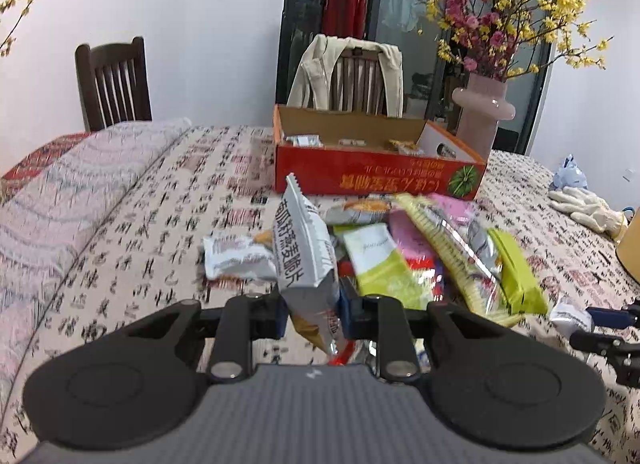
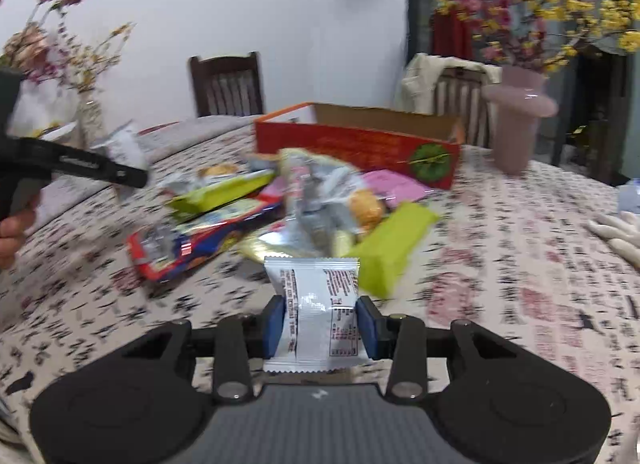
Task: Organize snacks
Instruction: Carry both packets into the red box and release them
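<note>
Left tool (image 1: 310, 314) is clamping a silver chip packet (image 1: 306, 260) nearly shut, lifting it off the bench (image 1: 132, 224). Right tool (image 2: 320, 326) is gripping a white sachet (image 2: 318, 304), jaws half apart. Snack pile (image 1: 420, 252) is sitting before the red box (image 1: 376, 172).

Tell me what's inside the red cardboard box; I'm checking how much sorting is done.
In the red cardboard box, a few small wrapped snacks lie along the far side. Its front wall hides the near floor.
</note>
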### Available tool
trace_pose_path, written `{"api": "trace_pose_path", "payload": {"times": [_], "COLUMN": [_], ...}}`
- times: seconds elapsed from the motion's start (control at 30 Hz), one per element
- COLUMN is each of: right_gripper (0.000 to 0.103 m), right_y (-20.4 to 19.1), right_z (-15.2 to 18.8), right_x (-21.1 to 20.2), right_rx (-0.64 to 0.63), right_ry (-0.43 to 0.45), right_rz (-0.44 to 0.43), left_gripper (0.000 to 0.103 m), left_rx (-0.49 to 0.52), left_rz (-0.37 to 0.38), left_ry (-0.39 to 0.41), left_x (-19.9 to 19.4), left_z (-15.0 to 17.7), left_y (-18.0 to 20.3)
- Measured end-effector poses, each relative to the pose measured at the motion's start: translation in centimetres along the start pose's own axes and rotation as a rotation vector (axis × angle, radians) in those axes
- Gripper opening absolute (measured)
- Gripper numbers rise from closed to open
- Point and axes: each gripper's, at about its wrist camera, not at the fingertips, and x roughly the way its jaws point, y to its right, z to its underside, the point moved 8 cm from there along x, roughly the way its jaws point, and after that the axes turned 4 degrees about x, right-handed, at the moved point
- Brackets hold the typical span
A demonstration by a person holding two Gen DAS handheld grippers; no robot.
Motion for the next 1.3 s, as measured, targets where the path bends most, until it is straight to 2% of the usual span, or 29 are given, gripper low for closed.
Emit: {"api": "trace_pose_path", "payload": {"times": [0.27, 0.43, 0.57, 0.67, 0.8, 0.93, 1.0, 1.1, 1.2, 1.3], "right_gripper": [0.038, 0.038, 0.038, 0.038, 0.038, 0.039, 0.039, 0.039, 0.039, 0.039], "right_y": [4.0, 5.4, 6.1, 6.6, 7.5, 8.4, 9.0, 9.8, 10.9, 12.6], "right_z": [-4.9, -9.3, -13.9, -17.9, -23.2, -27.4, -28.9, -30.2, -30.4, -29.7], "right_x": [0.0, 1.8, 4.0, 6.4, 11.0, 17.4, 20.9, 26.1, 31.2, 35.4], "right_rx": [0.020, 0.022, 0.014, 0.013, 0.056, 0.061, 0.053, 0.049, 0.091, 0.162], "right_ry": [0.093, 0.142, 0.186, 0.216, 0.221, 0.199, 0.170, 0.101, 0.029, -0.025], "right_rz": [0.103, 0.128, 0.113, 0.091, 0.046, 0.047, 0.082, 0.102, 0.106, 0.113], "left_gripper": [0.025, 0.025, 0.025, 0.025, 0.025, 0.025, 0.025, 0.025, 0.025, 0.025], "left_rx": [0.010, 0.073, 0.108, 0.122, 0.105, 0.051, 0.042, 0.001, -0.024, -0.049], "left_rz": [0.044, 0.022, 0.026, 0.036, 0.066, 0.061, 0.050, 0.065, 0.084, 0.115], "left_ry": [0.076, 0.128, 0.174, 0.177, 0.168, 0.115, 0.070, 0.001, 0.001, -0.049], "left_x": [0.7, 2.8, 5.4, 8.2, 12.8, 18.7, 22.2, 27.3, 31.6, 34.9], "left_z": [-5.6, -10.2, -15.2, -18.7, -22.7, -25.5, -26.2, -26.0, -24.5, -22.5], "left_y": [-0.3, -0.2, -0.3, 0.0, 0.6, 0.6, 0.4, -0.1, -0.3, -0.6]}}
